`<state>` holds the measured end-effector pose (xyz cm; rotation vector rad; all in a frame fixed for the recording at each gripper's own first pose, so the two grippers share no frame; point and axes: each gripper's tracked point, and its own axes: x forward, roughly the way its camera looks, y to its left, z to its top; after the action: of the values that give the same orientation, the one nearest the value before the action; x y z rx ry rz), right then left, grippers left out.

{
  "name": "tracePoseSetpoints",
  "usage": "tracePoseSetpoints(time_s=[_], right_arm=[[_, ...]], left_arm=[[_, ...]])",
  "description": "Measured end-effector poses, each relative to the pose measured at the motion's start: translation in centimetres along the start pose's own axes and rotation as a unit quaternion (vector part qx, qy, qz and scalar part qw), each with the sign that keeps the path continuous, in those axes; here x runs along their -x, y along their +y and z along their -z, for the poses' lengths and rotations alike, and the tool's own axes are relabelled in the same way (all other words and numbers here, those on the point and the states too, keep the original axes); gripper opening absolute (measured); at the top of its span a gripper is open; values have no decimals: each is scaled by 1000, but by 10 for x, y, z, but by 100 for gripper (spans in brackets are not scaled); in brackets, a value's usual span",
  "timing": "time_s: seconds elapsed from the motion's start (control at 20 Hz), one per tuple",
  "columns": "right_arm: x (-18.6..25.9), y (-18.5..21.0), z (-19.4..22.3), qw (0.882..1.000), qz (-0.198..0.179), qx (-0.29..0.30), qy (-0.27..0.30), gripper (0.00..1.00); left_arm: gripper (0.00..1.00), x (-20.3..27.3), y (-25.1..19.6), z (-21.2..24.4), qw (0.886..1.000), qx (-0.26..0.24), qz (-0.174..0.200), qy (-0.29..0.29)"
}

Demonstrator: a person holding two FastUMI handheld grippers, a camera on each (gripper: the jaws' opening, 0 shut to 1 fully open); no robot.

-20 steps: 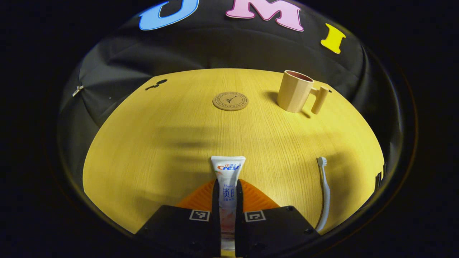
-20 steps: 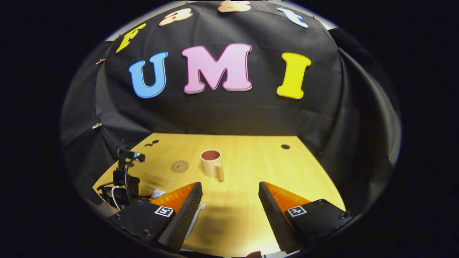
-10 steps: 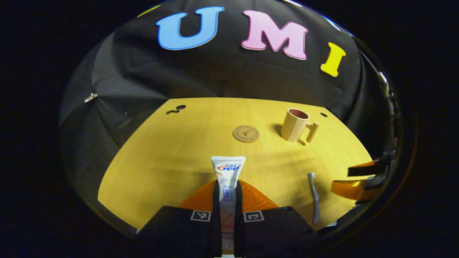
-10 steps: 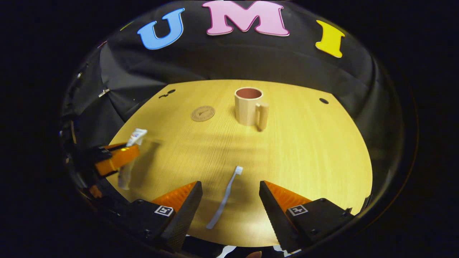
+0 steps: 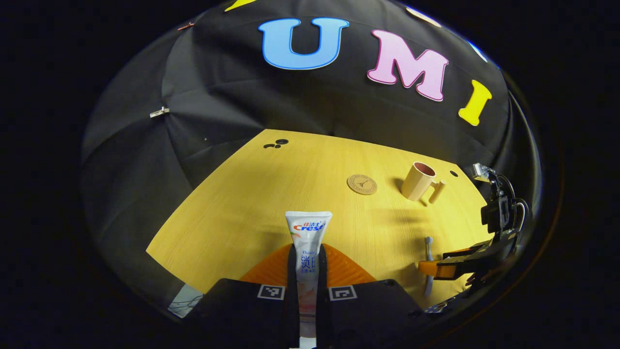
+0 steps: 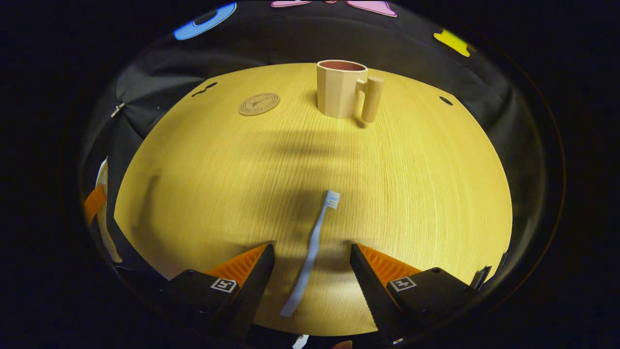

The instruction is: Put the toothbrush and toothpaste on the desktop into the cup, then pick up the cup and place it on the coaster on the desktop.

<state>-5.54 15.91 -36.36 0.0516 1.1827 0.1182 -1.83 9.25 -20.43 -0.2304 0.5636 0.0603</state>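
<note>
My left gripper (image 5: 307,254) is shut on a white toothpaste tube (image 5: 308,242) and holds it upright above the table. The beige cup (image 5: 419,181) with its peg handle stands at the far right, and the round coaster (image 5: 362,184) lies just left of it. In the right gripper view, my right gripper (image 6: 312,252) is open and low over the table, its fingers on either side of the pale blue toothbrush (image 6: 312,247), which lies flat. The cup (image 6: 342,89) and coaster (image 6: 259,103) lie farther ahead. The right gripper (image 5: 438,267) also appears over the toothbrush (image 5: 428,247) in the left gripper view.
The yellow wooden table (image 6: 411,169) has small dark holes near its far corners (image 6: 445,101). Black cloth walls close in behind and at both sides. The left gripper with the tube shows at the far left edge (image 6: 97,203) of the right gripper view.
My left gripper has risen and drawn back with the toothpaste, so the cup and coaster look smaller. My right gripper has dropped lower and forward over the toothbrush, which now lies between its fingers.
</note>
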Motion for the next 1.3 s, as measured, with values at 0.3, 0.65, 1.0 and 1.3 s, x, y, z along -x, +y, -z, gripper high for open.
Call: tracePoseSetpoints(time_s=[0.3, 0.65, 1.0, 1.3], right_arm=[[-5, -2, -4, 999, 15, -15, 28, 69], [-10, -7, -3, 999, 14, -25, 42, 23], [0, 2, -7, 998, -39, -51, -4, 5], [47, -4, -59, 982, -103, -79, -136, 5]], left_arm=[[19, 0, 9, 10, 1000, 7, -5, 7], [19, 2, 11, 10, 1000, 18, -8, 2], [19, 8, 2, 2, 1000, 24, -5, -13], [18, 5, -53, -46, 996, 29, 45, -69]])
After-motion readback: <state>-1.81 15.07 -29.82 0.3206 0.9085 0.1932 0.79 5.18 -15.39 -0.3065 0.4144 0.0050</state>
